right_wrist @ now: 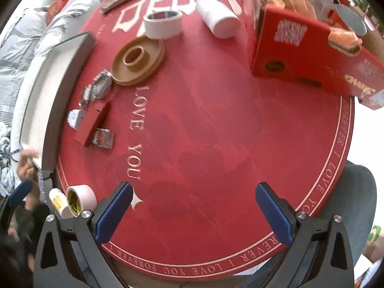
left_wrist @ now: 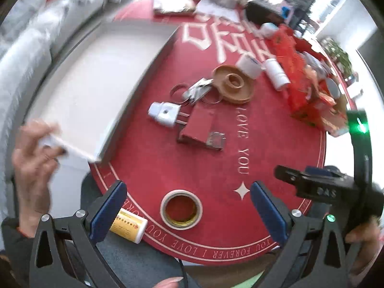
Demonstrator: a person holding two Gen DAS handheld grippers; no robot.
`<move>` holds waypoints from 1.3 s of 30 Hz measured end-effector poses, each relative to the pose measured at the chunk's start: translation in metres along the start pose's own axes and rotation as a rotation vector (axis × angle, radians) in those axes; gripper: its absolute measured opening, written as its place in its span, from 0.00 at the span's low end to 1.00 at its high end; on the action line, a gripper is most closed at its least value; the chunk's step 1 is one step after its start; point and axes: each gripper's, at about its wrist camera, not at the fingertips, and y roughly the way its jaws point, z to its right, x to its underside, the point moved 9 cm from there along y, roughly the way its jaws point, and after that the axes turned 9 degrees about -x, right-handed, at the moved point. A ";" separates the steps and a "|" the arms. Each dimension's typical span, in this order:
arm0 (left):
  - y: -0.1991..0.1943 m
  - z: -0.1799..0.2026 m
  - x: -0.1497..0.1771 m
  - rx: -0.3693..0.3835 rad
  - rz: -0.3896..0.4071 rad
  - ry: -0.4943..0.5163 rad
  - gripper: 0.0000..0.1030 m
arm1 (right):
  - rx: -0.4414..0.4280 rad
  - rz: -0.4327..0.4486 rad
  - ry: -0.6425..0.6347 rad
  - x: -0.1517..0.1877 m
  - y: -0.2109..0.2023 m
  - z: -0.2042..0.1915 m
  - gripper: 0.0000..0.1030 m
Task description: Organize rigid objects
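Home: bedding, cluttered red round table.

A round red tabletop with pale lettering reading "LOVE YOU" fills the scene. To its left lies white and grey striped bedding. Far right, green foliage stands by a bright window.

Objects spread on a round table, a tray along its left side.

A tape roll lies at the near edge, with a small bottle just left of it. Further in, a box lies with a plug touching its left side and a foil piece at its right end. Behind these are metal rings, then a round dish. Behind the dish lie a second tape roll and, to its right, a cylinder. A large carton stands at the far right.
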 end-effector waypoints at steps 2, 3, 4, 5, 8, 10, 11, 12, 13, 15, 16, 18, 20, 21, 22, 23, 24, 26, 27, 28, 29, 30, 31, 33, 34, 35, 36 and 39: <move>-0.006 0.005 0.000 -0.002 0.022 0.042 1.00 | -0.016 0.020 0.003 -0.007 -0.002 -0.003 1.00; -0.008 0.014 0.003 0.001 0.033 0.081 1.00 | -0.019 0.034 0.000 -0.008 -0.004 -0.005 1.00; -0.011 0.025 0.007 0.008 0.037 0.119 1.00 | -0.017 0.043 -0.003 -0.007 -0.005 -0.009 1.00; -0.013 0.036 0.011 0.023 0.039 0.145 1.00 | -0.020 0.047 -0.002 -0.007 -0.006 -0.008 1.00; -0.012 0.062 0.022 0.075 0.023 0.203 1.00 | -0.021 0.055 0.002 0.000 -0.011 -0.003 1.00; -0.011 0.070 0.026 0.068 0.015 0.231 1.00 | -0.021 0.064 0.005 0.009 -0.010 0.000 1.00; -0.010 0.071 0.025 0.062 0.012 0.230 1.00 | -0.024 0.069 0.007 0.012 -0.012 0.001 1.00; -0.009 0.070 0.024 0.059 0.009 0.226 1.00 | -0.023 0.076 0.011 0.011 -0.011 -0.001 1.00; -0.009 0.071 0.024 0.057 0.008 0.219 1.00 | -0.028 0.083 0.013 0.011 -0.010 -0.002 1.00; -0.008 0.067 0.023 0.056 0.002 0.198 1.00 | -0.040 0.083 0.020 0.016 -0.011 0.001 1.00; -0.008 0.067 0.028 0.055 0.001 0.189 1.00 | -0.042 0.079 0.021 0.017 -0.010 0.002 1.00; -0.006 0.065 0.031 0.056 -0.011 0.174 1.00 | -0.047 0.076 0.020 0.019 -0.009 0.001 1.00; -0.004 0.066 0.034 0.056 -0.011 0.177 1.00 | -0.054 0.070 0.017 0.017 -0.008 0.003 1.00; -0.004 0.067 0.035 0.054 -0.009 0.182 1.00 | -0.057 0.066 0.024 0.018 -0.008 0.003 1.00; -0.003 0.068 0.036 0.055 -0.006 0.192 1.00 | -0.057 0.067 0.030 0.018 -0.007 0.004 1.00; -0.003 0.069 0.037 0.056 -0.006 0.202 1.00 | -0.061 0.064 0.032 0.015 -0.005 0.004 1.00; -0.003 0.071 0.038 0.057 -0.007 0.212 1.00 | -0.063 0.063 0.035 0.015 -0.004 0.006 1.00; -0.001 0.074 0.040 0.054 -0.016 0.229 1.00 | -0.068 0.065 0.047 0.016 -0.004 0.008 1.00; 0.000 0.073 0.040 0.053 -0.018 0.226 1.00 | -0.070 0.065 0.051 0.016 -0.005 0.009 1.00; 0.001 0.071 0.039 0.054 -0.019 0.212 1.00 | -0.069 0.068 0.052 0.018 -0.006 0.010 1.00; 0.002 0.067 0.037 0.053 -0.019 0.192 1.00 | -0.068 0.073 0.053 0.018 -0.008 0.011 1.00; 0.004 0.064 0.034 0.045 -0.016 0.173 1.00 | -0.068 0.077 0.053 0.018 -0.009 0.012 1.00; 0.005 0.062 0.029 0.034 -0.008 0.171 1.00 | -0.060 0.088 0.049 0.012 -0.010 0.016 1.00; 0.007 0.065 0.019 0.005 0.018 0.187 1.00 | -0.022 0.129 0.059 0.009 -0.020 0.024 1.00; 0.009 0.070 0.012 -0.015 0.037 0.200 1.00 | 0.005 0.159 0.068 0.005 -0.028 0.030 1.00; 0.011 0.080 0.004 -0.032 0.060 0.214 1.00 | 0.044 0.206 0.077 0.001 -0.040 0.038 1.00; 0.014 0.089 -0.002 -0.040 0.077 0.226 1.00 | 0.080 0.252 0.085 -0.003 -0.053 0.047 1.00; 0.038 0.138 -0.019 -0.022 0.135 0.281 1.00 | 0.145 0.344 0.113 -0.009 -0.085 0.073 1.00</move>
